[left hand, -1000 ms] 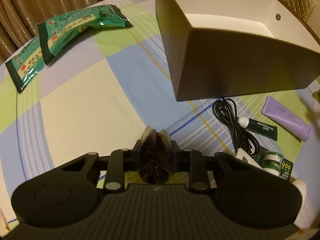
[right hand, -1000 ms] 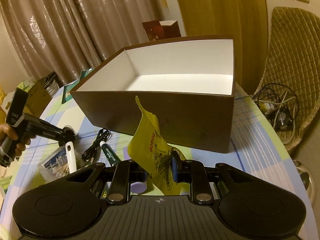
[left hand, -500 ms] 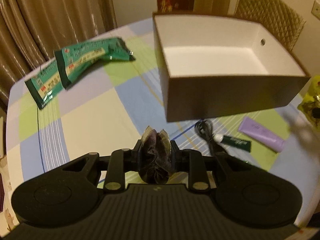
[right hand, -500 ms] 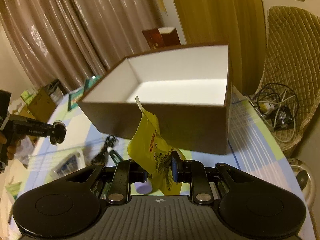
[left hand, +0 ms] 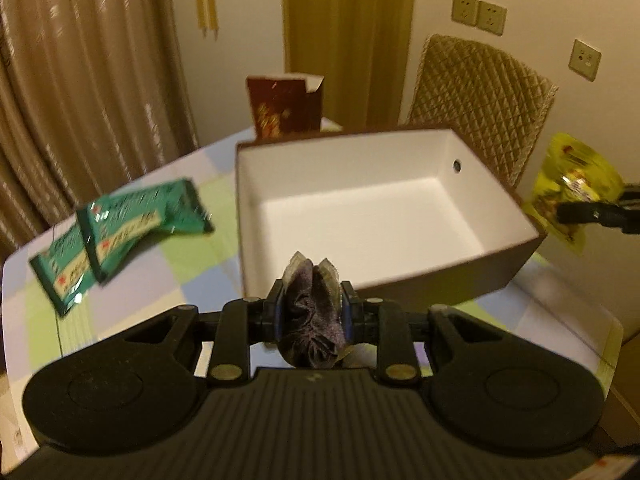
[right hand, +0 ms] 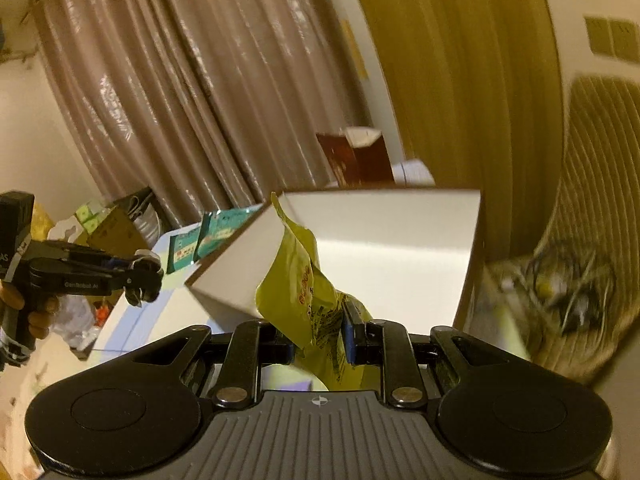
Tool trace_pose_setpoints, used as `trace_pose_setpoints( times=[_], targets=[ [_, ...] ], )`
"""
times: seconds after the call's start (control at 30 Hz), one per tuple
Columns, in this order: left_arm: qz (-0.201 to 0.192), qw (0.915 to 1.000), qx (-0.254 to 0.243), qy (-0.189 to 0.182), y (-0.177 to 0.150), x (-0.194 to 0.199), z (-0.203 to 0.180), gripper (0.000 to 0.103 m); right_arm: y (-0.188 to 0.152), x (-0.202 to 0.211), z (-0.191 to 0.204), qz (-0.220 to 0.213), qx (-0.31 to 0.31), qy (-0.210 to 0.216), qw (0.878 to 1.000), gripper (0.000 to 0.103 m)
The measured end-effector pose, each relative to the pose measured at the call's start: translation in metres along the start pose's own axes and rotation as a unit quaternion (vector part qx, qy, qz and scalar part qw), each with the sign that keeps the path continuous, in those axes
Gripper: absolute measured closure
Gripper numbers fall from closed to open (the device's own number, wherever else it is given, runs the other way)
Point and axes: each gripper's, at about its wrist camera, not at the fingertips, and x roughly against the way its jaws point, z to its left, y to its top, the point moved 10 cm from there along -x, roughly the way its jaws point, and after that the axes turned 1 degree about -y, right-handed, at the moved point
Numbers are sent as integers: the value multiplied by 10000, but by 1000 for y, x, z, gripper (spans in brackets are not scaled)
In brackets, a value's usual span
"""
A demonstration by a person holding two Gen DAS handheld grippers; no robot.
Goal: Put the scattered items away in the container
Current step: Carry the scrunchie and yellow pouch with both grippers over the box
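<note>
My left gripper (left hand: pixel 312 300) is shut on a dark crumpled fabric bundle (left hand: pixel 310 328) in a clear wrapper, held above the near corner of the box (left hand: pixel 460 280). The box is brown outside, white inside, with nothing in it. My right gripper (right hand: pixel 320 332) is shut on a yellow snack packet (right hand: pixel 296 272) that sticks up in front of the box (right hand: pixel 400 248). The left wrist view shows that yellow packet (left hand: pixel 572 188) and the right gripper (left hand: pixel 580 212) beside the box's right end. From the right wrist, the left gripper (right hand: pixel 138 276) hangs at the left, a hand on its grip.
Two green packets (left hand: pixel 120 232) lie on the checked tablecloth (left hand: pixel 180 264) left of the box. A red-brown carton (left hand: pixel 284 108) stands behind it. A quilted chair back (left hand: pixel 480 100) is at the far right, curtains (left hand: pixel 80 80) at the left, tangled cables (right hand: pixel 560 284) beyond the table.
Both grippers have risen with their loads still held. The views tilted up, so the box's inside shows more fully and the cable and tubes on the table dropped out of sight.
</note>
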Motion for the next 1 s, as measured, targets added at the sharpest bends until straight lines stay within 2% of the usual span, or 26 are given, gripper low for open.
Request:
trace_pose_setpoints(
  times=[0.27,0.43,0.73,1.0],
  targets=[
    [16,9997,28,-244,48,-35,-20,80,34,-45,-16,229,634,-144,9976,84],
    [273,9990,64,-341,66,-68,-27,80,43,-78,-22,522,905,-142,9944,84],
    [996,9944,-239,-246,61,-131,-34,80,27,-132,-36,1350,1358,-173,9814,84],
    [1699,9850,-80,-280,47,-178,-37,80,9,-164,-48,1988,1640,-290,9658,84]
  ],
)
